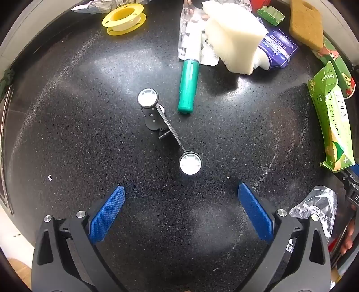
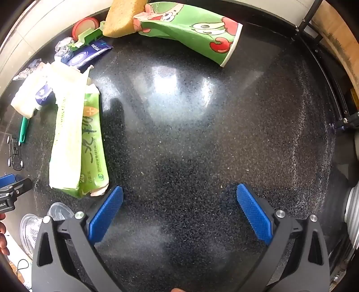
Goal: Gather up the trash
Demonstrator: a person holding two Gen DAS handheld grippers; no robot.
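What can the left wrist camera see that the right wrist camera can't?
Only the left wrist view shows the yellow plastic spool and a clear close look at the black toy-car chassis with white wheels.

Only the right wrist view shows the whole crushed green cartoon paper cup and the red round lid.

Both show the speckled black countertop, the green tissue pack, the tan sponge and the green-handled tool.
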